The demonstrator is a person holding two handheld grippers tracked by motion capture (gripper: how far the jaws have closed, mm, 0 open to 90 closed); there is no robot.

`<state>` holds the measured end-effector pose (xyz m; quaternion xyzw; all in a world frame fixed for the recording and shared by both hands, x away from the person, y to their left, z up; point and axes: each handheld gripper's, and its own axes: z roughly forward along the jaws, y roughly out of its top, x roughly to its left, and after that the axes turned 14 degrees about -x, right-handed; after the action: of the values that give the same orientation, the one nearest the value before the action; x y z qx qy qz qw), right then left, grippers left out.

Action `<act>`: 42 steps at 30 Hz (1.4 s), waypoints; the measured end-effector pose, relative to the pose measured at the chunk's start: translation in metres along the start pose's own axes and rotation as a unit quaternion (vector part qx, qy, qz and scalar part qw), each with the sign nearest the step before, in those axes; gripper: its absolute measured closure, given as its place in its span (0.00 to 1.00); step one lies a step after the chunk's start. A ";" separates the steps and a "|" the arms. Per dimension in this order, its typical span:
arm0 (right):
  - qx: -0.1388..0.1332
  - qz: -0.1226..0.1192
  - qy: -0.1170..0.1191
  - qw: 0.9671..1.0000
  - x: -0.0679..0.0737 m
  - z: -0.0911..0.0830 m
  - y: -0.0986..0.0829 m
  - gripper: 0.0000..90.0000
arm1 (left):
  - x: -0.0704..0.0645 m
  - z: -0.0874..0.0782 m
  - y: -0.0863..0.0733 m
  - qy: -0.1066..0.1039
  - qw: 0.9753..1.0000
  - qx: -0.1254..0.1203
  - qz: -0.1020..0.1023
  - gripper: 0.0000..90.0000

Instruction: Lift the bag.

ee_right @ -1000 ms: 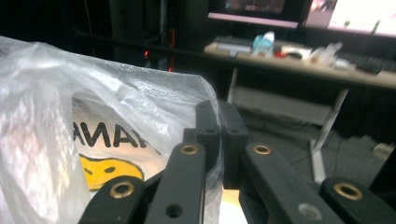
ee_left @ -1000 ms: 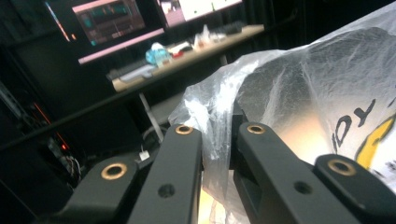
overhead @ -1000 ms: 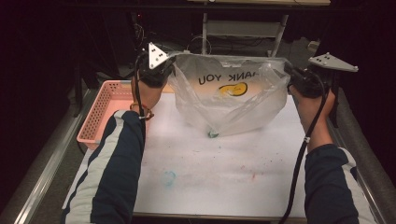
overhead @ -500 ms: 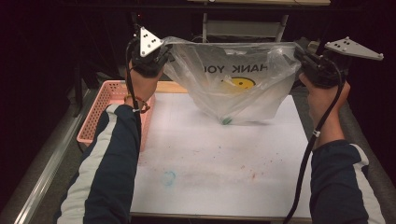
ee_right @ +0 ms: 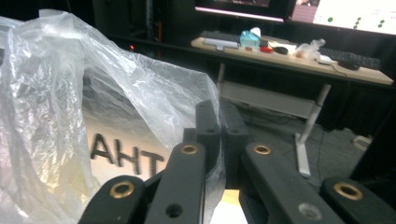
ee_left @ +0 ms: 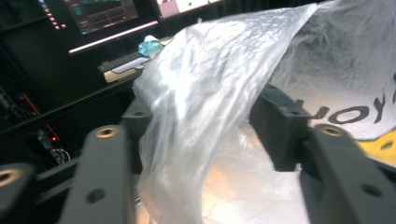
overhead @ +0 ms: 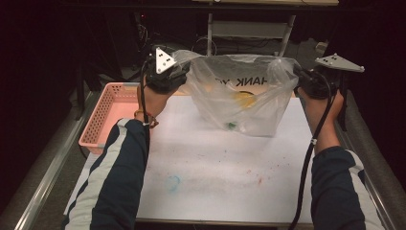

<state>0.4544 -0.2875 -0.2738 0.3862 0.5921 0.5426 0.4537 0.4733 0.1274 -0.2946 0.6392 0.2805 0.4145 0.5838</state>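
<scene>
In the high view, your left claw (overhead: pixel 179 72) sits in the upper left of the frame and your right claw (overhead: pixel 299 79) in the upper right, with the clear bag (overhead: pixel 239 93) stretched between them. Each claw has hold of one top edge of the bag. The bag hangs down so that its bottom rests on the white counter (overhead: pixel 215 167) in the upper middle of the frame, with black lettering, a yellow patch and a small green thing (overhead: pixel 231 126) showing through the plastic. A pink basket (overhead: pixel 107 115) stands at the left edge of the counter, just beside your left forearm and apart from the bag.

In the left gripper view, the bag (ee_left: pixel 210 107) runs from the upper right down through the middle of the frame, passing between the two black jaws. The jaws stand spread here — the film drapes in the gap, and you cannot tell from this picture how firmly they bear on it. A desk with monitors (ee_left: pixel 102 14) lies in the dark at upper left.

In the right gripper view, your right claw (ee_right: pixel 219 135) is pressed together at the middle of the frame, pinching a fold of the bag (ee_right: pixel 70 93), which billows across the left half. A desk (ee_right: pixel 289 60) with small items stands at upper right.
</scene>
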 end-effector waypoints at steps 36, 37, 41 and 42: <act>0.115 0.015 -0.056 0.992 -0.023 0.026 -0.089 1.00 | -0.040 0.021 -0.070 -0.021 0.996 0.084 0.014 0.39; 0.113 0.016 -0.055 0.992 -0.023 0.026 -0.089 0.99 | -0.041 0.022 -0.069 -0.021 0.996 0.084 0.018 0.39; 0.109 0.000 -0.056 0.992 -0.024 0.026 -0.080 0.99 | -0.042 0.027 -0.062 -0.030 0.996 0.081 0.024 0.45; 0.105 -0.004 -0.058 0.993 -0.025 0.025 -0.077 0.99 | -0.042 0.028 -0.059 -0.034 0.996 0.077 0.027 0.51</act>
<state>0.4885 -0.3123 -0.3472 0.4600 0.6201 0.4525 0.4462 0.4837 0.0867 -0.3606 0.7031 0.2742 0.3850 0.5312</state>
